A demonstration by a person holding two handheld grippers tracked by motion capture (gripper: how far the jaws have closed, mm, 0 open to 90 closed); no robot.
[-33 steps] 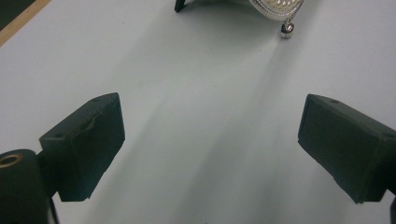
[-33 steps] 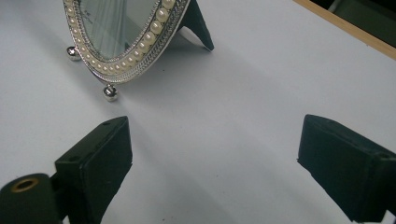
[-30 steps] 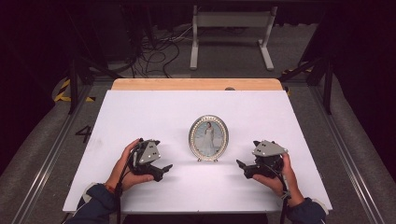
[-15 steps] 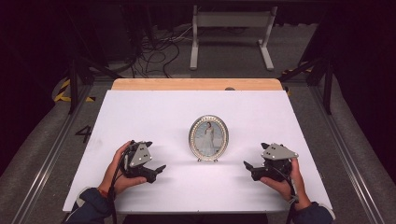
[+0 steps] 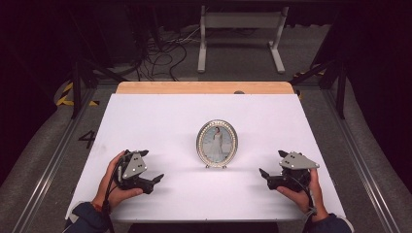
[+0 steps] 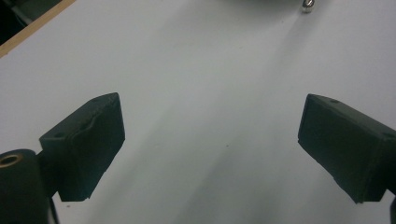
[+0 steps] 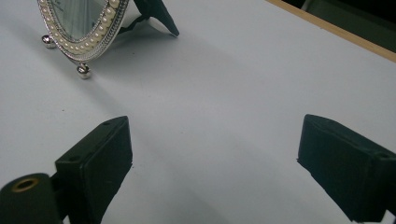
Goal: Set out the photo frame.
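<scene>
On the white surface point(image 5: 160, 116), between your two tools, the oval picture frame point(image 5: 217, 143) stands upright, long axis vertical, its face toward you. Your left tool point(image 5: 156, 180) and right tool point(image 5: 265, 174) are both spread wide, holding nothing, well apart from it.

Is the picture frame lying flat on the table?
No, the picture frame stands upright on the white table, propped on its little ball feet and a dark back stand.

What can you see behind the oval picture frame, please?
Behind the oval picture frame, a black prop leg rests on the white table; its upper join is covered.
</scene>
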